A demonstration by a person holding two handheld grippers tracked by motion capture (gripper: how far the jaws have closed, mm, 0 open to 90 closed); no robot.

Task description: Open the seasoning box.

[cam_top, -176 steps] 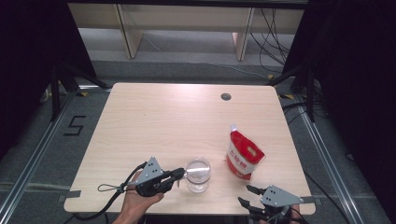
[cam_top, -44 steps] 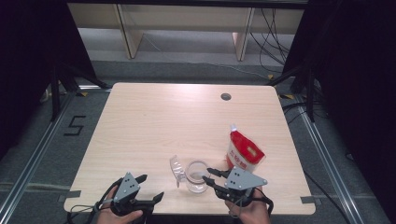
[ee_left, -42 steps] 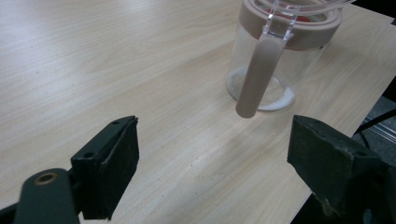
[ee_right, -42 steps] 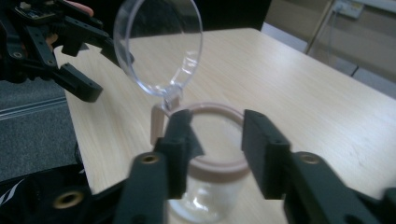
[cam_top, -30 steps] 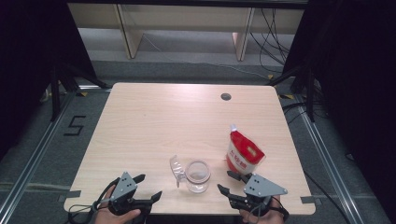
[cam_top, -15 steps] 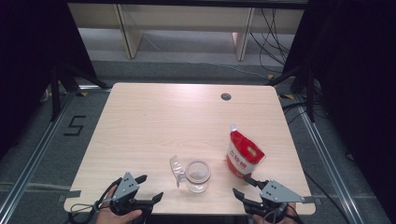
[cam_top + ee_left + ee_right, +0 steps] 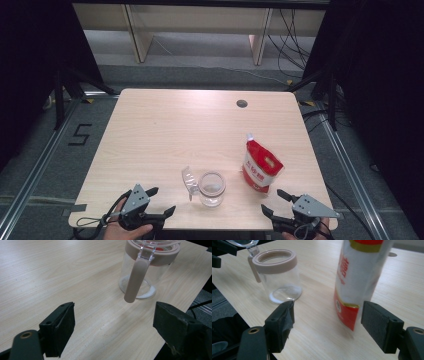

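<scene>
Both grippers, left [image 7: 161, 201] and right [image 7: 270, 202], stand released and empty. The right one's jaws have just been opening toward the red pouch [image 7: 261, 166]; next it likely must close around it, beside the glass jar [image 7: 212, 188].

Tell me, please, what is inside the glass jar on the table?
The glass jar stands with its lid flipped open. Through the clear wall only a thin white layer shows at the bottom; whether that is powder or the thick glass base, I cannot tell.

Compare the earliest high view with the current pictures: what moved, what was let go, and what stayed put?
The left gripper let go of the clear glass jar and drew back to the table's near edge; the jar's clear hinged lid now stands open. The right gripper, its fingers just opening, holds nothing. The red-and-white pouch stayed put.
</scene>
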